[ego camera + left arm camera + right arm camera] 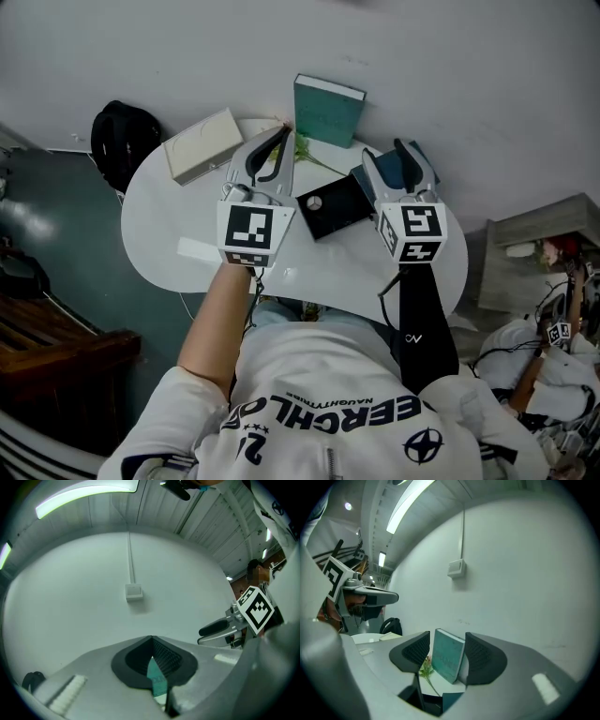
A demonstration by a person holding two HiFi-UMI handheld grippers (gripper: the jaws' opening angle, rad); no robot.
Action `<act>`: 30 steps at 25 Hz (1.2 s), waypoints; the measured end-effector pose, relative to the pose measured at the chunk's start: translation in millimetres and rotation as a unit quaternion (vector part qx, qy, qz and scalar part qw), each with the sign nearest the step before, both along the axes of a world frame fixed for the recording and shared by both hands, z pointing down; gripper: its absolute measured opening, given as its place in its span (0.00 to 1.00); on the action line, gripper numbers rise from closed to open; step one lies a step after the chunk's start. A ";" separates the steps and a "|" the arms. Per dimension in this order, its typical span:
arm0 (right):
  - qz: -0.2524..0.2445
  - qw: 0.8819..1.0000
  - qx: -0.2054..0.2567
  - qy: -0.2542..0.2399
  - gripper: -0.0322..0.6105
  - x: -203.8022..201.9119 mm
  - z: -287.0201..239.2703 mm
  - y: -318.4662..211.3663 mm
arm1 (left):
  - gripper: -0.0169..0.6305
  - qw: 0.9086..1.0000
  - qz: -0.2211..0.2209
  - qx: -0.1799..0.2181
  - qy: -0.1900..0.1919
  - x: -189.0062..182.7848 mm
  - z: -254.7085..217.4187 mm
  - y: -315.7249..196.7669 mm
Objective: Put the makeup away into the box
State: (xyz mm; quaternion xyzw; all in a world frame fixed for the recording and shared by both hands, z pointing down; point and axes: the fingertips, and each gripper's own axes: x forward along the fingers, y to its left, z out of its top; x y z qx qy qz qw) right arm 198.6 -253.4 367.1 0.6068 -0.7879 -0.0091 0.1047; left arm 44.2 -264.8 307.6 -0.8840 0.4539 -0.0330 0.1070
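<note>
**A:** What is the status of the left gripper (151, 641)?

**B:** It is held level above the round white table (169, 225). The jaws meet at the tips and grip nothing.

**A:** And the right gripper (447, 651)?

**B:** It is also raised over the table. The jaws stand partly apart with nothing between them. Beyond the gap is the teal box (326, 111), upright at the table's far edge against the wall.

**A:** Where is the task item?

**B:** The black box (342, 214) lies flat near the table's middle, toward the right edge, with a small pale round item (315, 202) on top of it. A flower sprig (305, 155) lies between it and the teal box. A white box (203, 145) lies near the far-left edge.
</note>
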 end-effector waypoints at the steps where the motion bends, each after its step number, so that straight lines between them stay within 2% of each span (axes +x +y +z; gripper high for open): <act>1: 0.005 1.000 0.013 -0.001 0.46 6.1 -10.0 3.9 | 0.04 1.000 0.003 0.004 -0.001 5.3 -3.3 -0.1; 3: 0.012 0.999 0.032 -0.005 0.46 16.9 -23.9 11.4 | 0.04 1.000 0.007 0.012 -0.002 14.7 -9.2 1.3; 7: 0.015 0.999 0.035 -0.008 0.46 27.2 -24.8 20.8 | 0.04 1.000 0.000 0.031 -0.001 24.1 -15.5 9.3; 12: -0.008 0.999 0.033 -0.008 0.45 13.9 -22.2 22.6 | 0.04 0.998 -0.004 0.061 0.002 22.3 -26.5 19.3; 22: -0.106 0.994 0.021 -0.021 0.44 -63.0 -6.3 15.0 | 0.04 0.996 -0.074 0.054 -0.024 -48.2 -16.4 23.8; 30: -0.181 0.983 0.021 -0.040 0.44 -144.0 -6.7 3.2 | 0.04 0.989 -0.135 0.047 -0.044 -121.5 -13.9 34.1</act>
